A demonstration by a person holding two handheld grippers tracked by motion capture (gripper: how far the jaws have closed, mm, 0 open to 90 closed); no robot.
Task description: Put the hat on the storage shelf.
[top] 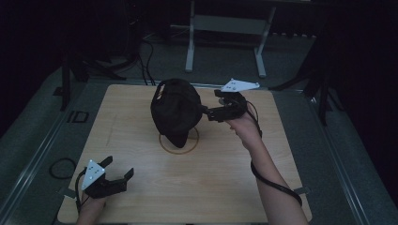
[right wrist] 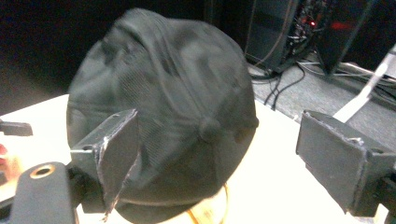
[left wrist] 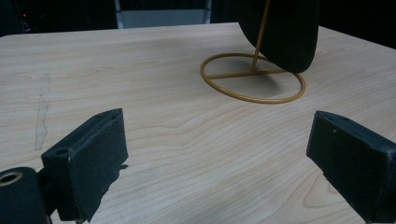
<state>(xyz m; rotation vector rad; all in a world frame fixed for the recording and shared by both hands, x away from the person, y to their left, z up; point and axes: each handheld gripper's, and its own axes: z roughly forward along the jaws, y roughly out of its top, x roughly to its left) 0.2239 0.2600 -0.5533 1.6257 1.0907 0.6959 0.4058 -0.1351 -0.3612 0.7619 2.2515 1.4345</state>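
Item one: black fabric baseball cap [top: 175, 108], mesh-textured crown with a top button, hung on a thin gold wire stand [top: 179, 141] with a round ring base. It sits just above the centre of the high view, on the pale wood-grain counter [top: 216, 183]. The cap's lower edge droops over the ring; the stand's upright rod runs up inside it, as my left gripper view shows.

Item two: my right gripper [top: 205, 111], black with a grey three-cornered plate on top, held level right of centre in the high view, pointing at the cap's right side. Its jaws stand spread wide. In the right gripper view the cap [right wrist: 163, 112] fills the gap ahead of them, with one pad in front of its left flank and the other well clear to the right. Nothing is pinched; I cannot tell whether a jaw tip brushes the fabric.

Item three: my left gripper [top: 117, 169], same make, lower left of the high view, resting low over the counter and well apart from the cap. Its jaws are spread, nothing between them but bare wood. Its own view shows the ring base [left wrist: 252, 77] in the upper right.
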